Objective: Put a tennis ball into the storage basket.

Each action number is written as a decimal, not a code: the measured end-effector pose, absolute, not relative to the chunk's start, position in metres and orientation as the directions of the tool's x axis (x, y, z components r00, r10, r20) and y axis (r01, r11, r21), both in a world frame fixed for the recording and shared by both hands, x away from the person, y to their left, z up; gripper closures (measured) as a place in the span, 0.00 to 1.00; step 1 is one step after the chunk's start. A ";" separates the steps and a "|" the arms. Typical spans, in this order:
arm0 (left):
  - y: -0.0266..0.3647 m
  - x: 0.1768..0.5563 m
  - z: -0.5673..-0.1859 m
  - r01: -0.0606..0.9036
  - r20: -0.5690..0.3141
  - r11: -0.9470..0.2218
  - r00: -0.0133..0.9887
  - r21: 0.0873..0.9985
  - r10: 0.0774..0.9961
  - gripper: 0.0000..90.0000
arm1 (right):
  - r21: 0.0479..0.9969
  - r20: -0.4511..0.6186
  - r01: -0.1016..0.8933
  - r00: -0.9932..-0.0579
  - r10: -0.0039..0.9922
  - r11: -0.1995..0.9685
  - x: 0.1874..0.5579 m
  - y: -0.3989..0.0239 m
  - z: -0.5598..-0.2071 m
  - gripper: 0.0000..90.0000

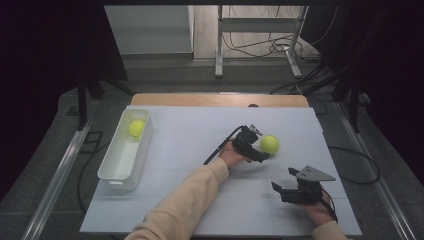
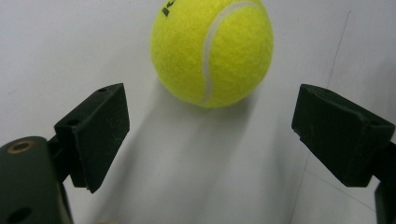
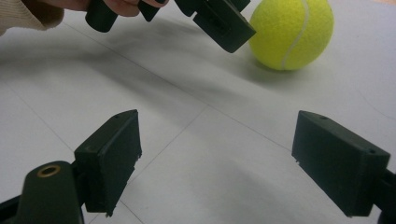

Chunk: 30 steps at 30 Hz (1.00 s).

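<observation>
A yellow tennis ball [image 1: 269,144] rests on the white table right of centre. My left gripper [image 1: 258,145] reaches across to it, open, with the ball [image 2: 212,51] just ahead of its spread jaws and nothing between them. My right gripper [image 1: 283,179] is low at the near right, open and empty above the bare table. In the right gripper view the same ball [image 3: 292,33] lies farther off, with the left gripper [image 3: 224,23] beside it. A second tennis ball [image 1: 137,128] lies in the far end of a white bin [image 1: 111,167] at the left.
The white bin is long and narrow and runs along the table's left side. A wooden strip [image 1: 220,99] borders the far edge of the table. Beyond it stand a desk frame [image 1: 257,30] and loose cables on the floor.
</observation>
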State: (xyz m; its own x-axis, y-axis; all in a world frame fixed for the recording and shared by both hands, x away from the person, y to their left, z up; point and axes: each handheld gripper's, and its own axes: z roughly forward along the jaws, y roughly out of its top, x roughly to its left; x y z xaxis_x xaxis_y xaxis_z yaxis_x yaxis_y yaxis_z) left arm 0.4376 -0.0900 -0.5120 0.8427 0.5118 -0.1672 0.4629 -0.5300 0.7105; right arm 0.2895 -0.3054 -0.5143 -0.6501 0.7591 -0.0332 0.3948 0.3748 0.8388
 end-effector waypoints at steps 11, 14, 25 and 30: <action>-0.100 0.441 -0.515 0.455 -0.162 -0.532 0.847 0.714 0.506 0.13 | 0.839 -0.031 0.395 -0.651 0.758 0.374 0.289 -0.306 -0.514 0.18; -0.102 0.445 -0.515 0.459 -0.163 -0.526 0.843 0.716 0.513 0.13 | 0.839 -0.030 0.396 -0.651 0.759 0.373 0.289 -0.306 -0.514 0.18; -0.112 0.452 -0.517 0.456 -0.160 -0.530 0.845 0.715 0.511 0.14 | 0.840 -0.026 0.398 -0.648 0.761 0.368 0.290 -0.307 -0.514 0.18; -0.113 0.454 -0.516 0.451 -0.171 -0.509 0.847 0.733 0.504 0.29 | 0.841 -0.025 0.398 -0.649 0.761 0.366 0.290 -0.308 -0.514 0.18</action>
State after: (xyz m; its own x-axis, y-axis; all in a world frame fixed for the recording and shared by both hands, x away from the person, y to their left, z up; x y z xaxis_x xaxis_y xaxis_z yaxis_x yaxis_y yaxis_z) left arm 0.4539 -0.1125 -0.5163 0.8466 0.5042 -0.1706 0.4510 -0.5093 0.7329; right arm 0.2898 -0.3078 -0.5141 -0.6486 0.7607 -0.0248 0.3976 0.3664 0.8412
